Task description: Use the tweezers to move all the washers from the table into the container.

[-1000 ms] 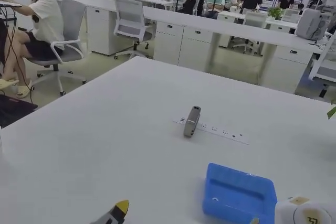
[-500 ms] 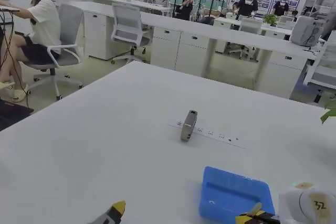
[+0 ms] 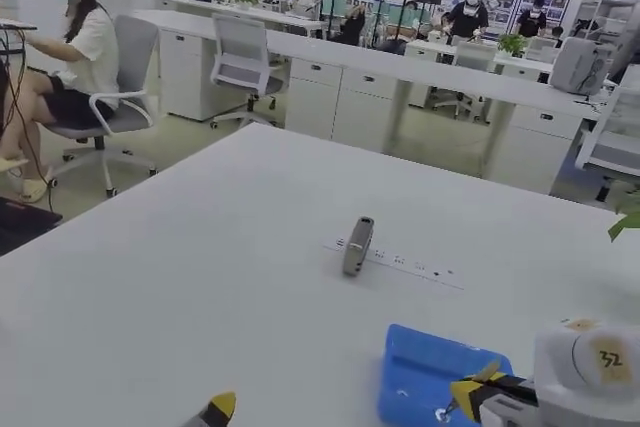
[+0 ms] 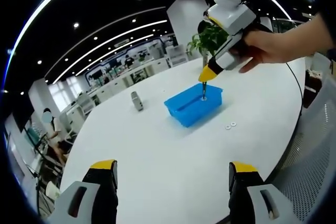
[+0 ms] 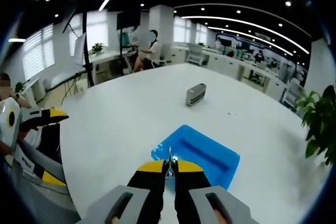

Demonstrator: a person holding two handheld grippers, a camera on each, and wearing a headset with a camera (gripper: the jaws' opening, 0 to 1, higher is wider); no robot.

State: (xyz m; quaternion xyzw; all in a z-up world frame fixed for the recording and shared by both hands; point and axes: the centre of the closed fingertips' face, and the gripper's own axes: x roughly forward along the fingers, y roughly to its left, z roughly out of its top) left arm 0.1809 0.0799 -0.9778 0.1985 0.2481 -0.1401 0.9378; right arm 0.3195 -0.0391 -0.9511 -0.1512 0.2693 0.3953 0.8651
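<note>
While the right tongs (image 5: 169, 167) hold the tweezers (image 4: 203, 91) over the container (image 4: 185, 109), the left tongs (image 4: 173, 166) hang open and empty.
Nearest, the left tongs stand wide apart with nothing between them, above the white counter (image 4: 157, 150). A hand (image 4: 268, 45) grips the right tongs, which are closed tight on the tweezers; the tweezer tips point down into the blue container, and whether they carry a washer cannot be told. Two washers (image 4: 230, 126) lie on the counter just beside the container, toward the counter's near edge, not touching its wall. Beyond the container a small grey block (image 3: 357, 244) stands on the counter next to a row of small dark marks (image 3: 420, 265). Farthest off, a person (image 3: 75, 57) sits on a grey chair (image 3: 130, 57) before rows of white desks (image 3: 400, 77).
</note>
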